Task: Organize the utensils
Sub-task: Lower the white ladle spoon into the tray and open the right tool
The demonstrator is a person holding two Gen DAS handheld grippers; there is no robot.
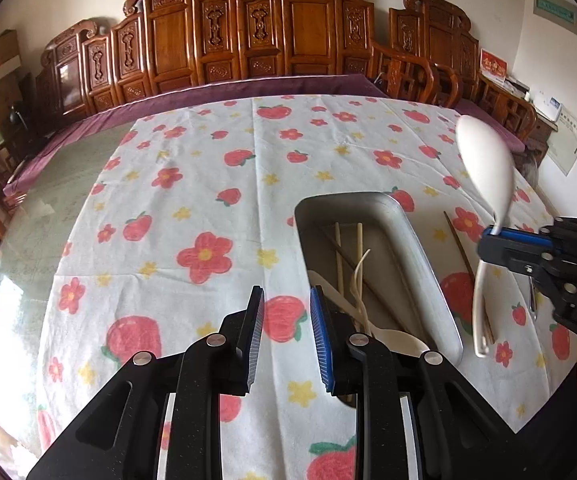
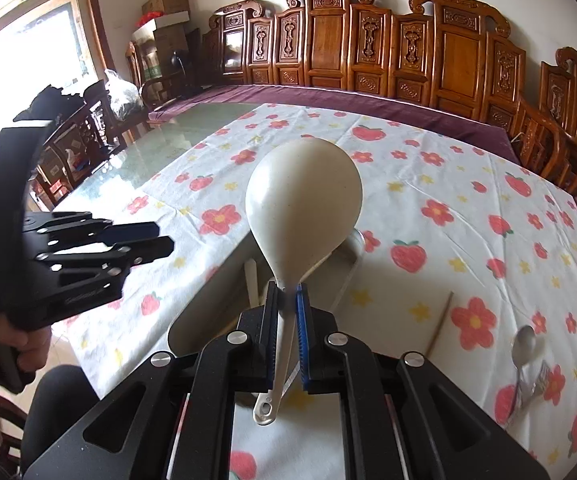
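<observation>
- The surface (image 1: 208,152) carries a flowered cloth and a metal tray (image 1: 428,264).
- My right tool (image 2: 287,300) pinches the white rice spoon (image 2: 304,204) at its thin neck, above the tray.
- It may pivot and slip.
- My left tool (image 1: 287,312) is narrow and empty.

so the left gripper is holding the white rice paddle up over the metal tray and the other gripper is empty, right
Not quite: the grippers are swapped. The right gripper is shut on the white rice paddle, as the right wrist view shows, holding it above the metal tray. The left gripper is the empty one, with only the tablecloth showing between its fingers in the left wrist view.
</observation>
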